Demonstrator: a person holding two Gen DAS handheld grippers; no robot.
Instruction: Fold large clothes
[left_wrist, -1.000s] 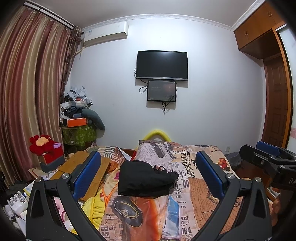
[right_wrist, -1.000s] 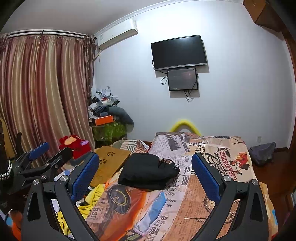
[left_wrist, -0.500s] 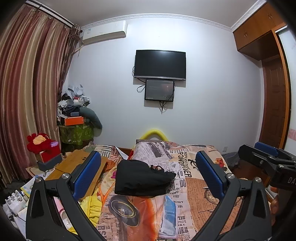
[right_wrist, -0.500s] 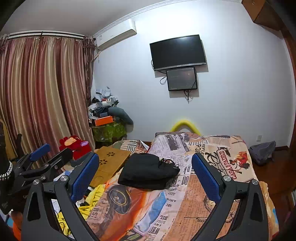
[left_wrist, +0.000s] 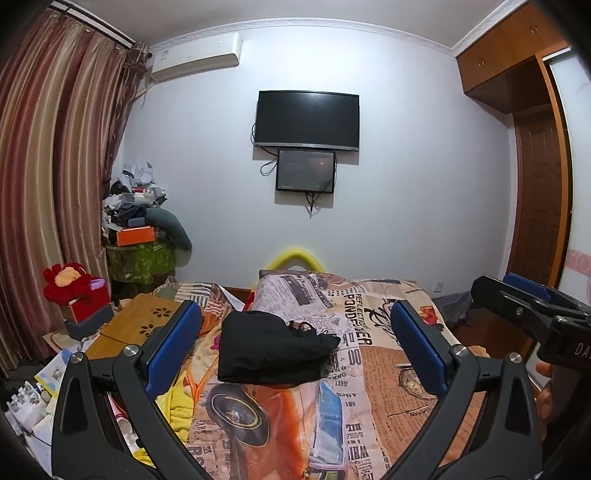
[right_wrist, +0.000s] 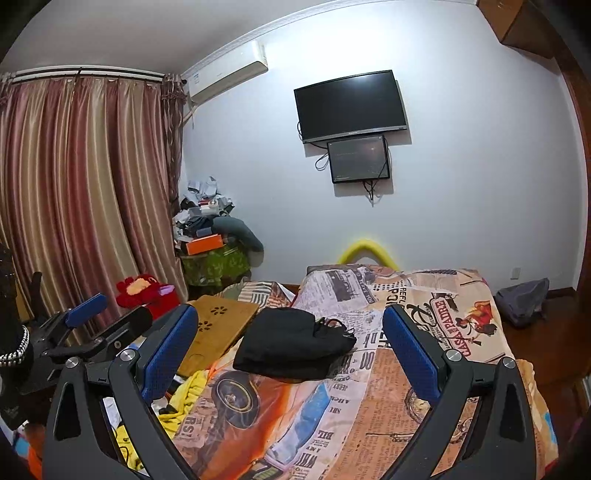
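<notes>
1. Left wrist view shows my left gripper (left_wrist: 295, 339) with its 2 blue-padded fingers (left_wrist: 171, 347) spread wide, grasping nothing, held above the near end of the bed (left_wrist: 399, 387) with its newspaper-and-car print cover.
2. My right gripper (right_wrist: 290, 341) is likewise released and empty, level with the left one, which shows at the left edge of its view.
3. The task's thing, a black fabric garment (left_wrist: 273, 349) in a compact bundle with thin straps (left_wrist: 308, 328) on its right, lies on the bed's middle, nearer the left edge, well apart from both grippers.
4. I judge the fold looks largely done, or a new approach is due; I cannot tell which.
5. Risk: the straps could snag a finger and drag the bundle open.
6. Risk: pinching too deep would catch the printed cover with the cloth.
7. Risk: a push leftward could slide it onto the wooden lap desk (left_wrist: 140, 325) and yellow cloth (left_wrist: 181, 406) beside that edge.
</notes>
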